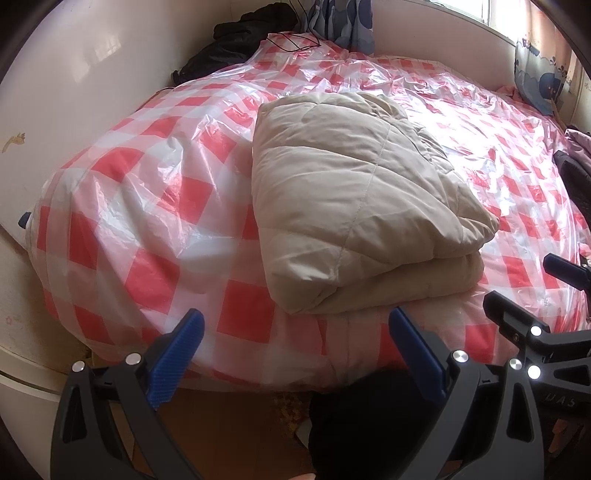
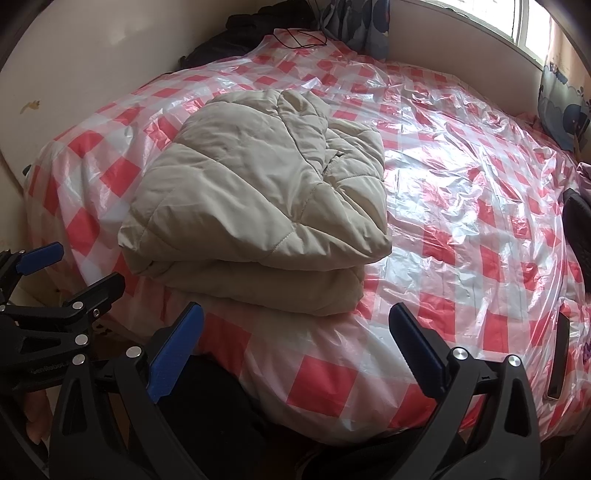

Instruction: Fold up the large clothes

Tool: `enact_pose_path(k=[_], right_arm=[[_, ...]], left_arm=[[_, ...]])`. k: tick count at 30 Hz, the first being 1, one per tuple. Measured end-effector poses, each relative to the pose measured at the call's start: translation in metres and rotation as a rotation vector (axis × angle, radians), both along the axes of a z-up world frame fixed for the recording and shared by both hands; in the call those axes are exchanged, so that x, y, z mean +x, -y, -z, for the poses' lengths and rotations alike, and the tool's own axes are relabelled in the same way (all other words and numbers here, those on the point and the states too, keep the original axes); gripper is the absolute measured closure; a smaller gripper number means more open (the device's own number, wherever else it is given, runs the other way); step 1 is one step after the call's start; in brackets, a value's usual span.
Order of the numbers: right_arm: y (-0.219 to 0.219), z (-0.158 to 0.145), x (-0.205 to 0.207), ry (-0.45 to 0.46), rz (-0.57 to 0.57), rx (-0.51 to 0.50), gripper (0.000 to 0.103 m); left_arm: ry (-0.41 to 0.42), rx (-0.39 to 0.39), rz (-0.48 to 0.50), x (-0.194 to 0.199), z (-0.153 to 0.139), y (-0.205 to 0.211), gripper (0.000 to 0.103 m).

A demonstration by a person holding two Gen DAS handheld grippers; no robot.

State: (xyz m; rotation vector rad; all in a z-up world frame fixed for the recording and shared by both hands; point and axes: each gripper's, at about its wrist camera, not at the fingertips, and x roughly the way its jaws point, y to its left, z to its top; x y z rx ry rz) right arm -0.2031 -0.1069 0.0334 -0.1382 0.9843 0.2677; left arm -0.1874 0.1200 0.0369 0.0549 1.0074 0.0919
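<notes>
Window daylight point(image 2: 484, 14), plastic glare point(image 2: 461, 155), fisheye warping

Both fisheye views look forward and slightly down from the near edge of a bed point(image 1: 147, 236) draped in red-and-white checked plastic sheet point(image 2: 480, 229), each framed at the bottom by its own gripper's two blue-padded fingers. The left wrist view sits further left — the folded beige padded coat point(image 1: 354, 206) lies just ahead and a little right of centre, with the right gripper point(image 1: 524, 295) showing at its right edge. The right wrist view sits further right — the same coat point(image 2: 258, 199) falls left of centre, the left gripper point(image 2: 62, 273) at its left edge. Both share the coat, the bed, the far wall and the window corner.
</notes>
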Motion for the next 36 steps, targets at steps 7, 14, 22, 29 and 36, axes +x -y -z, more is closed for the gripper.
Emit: enact_pose_path(k=[7, 14, 22, 29, 36], right_arm=[[0.0006, 0.0021, 0.0014, -0.005, 0.001, 0.0, 0.006], [-0.0017, 0.006, 0.0019, -0.01, -0.003, -0.005, 0.006], [-0.0015, 0.0071, 0.0022, -0.011, -0.005, -0.004, 0.006], [-0.0007, 0.0079, 0.0021, -0.011, -0.004, -0.003, 0.006], [0.0004, 0.0091, 0.0025, -0.014, -0.005, -0.002, 0.006]], left_arm=[[0.008, 0.016, -0.001, -0.0005, -0.0002, -0.0005, 0.007], [0.006, 0.021, -0.004, -0.0014, 0.0009, -0.0004, 0.007], [0.01, 0.023, -0.003, -0.0015, 0.0009, -0.0004, 0.007], [0.007, 0.023, -0.004, -0.003, 0.0009, 0.0032, 0.007], [0.003, 0.023, -0.003, -0.0025, 0.0026, 0.0045, 0.007]])
